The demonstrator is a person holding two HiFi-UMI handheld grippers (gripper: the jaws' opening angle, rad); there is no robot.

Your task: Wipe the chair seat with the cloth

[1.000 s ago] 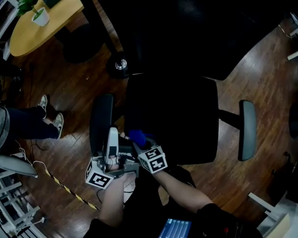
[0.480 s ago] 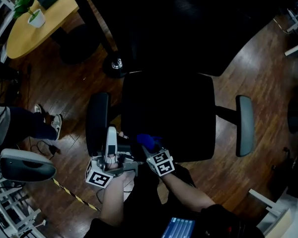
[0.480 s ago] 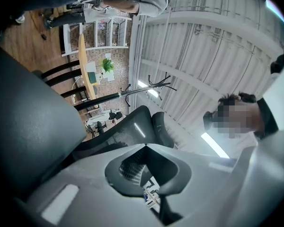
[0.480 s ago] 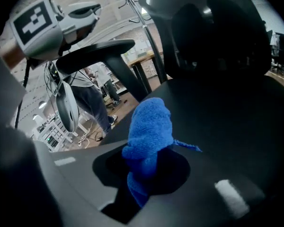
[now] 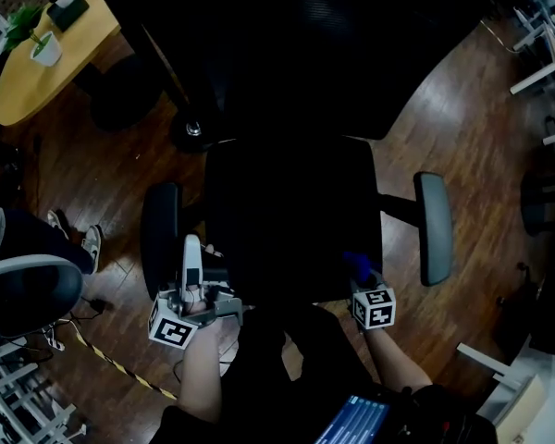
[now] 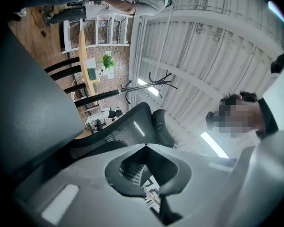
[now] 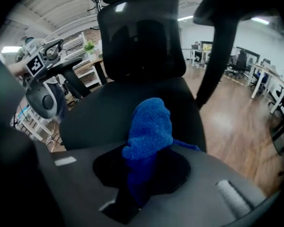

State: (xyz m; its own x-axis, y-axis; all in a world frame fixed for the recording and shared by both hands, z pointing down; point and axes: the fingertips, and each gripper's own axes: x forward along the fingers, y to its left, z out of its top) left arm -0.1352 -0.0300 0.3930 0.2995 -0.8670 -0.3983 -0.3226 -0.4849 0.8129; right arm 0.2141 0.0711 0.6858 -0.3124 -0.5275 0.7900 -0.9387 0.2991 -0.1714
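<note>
Left gripper [image 5: 191,252] is off the job: jaws together, nothing in them, parked just beside the left armrest [image 5: 160,237]. Seat [image 5: 291,215] sits between the two grippers. Right gripper [image 5: 363,283] is clamped on the blue cloth [image 5: 357,265], bunched and sticking out along the jaws toward the backrest [image 7: 141,37]. Cloth is at the seat's front right corner; contact not clear. My read: bare seat lies left and ahead of it, so the right gripper does the stroke. Only container: plant pot [image 5: 45,52] on the counter [image 5: 14,91], well apart.
</note>
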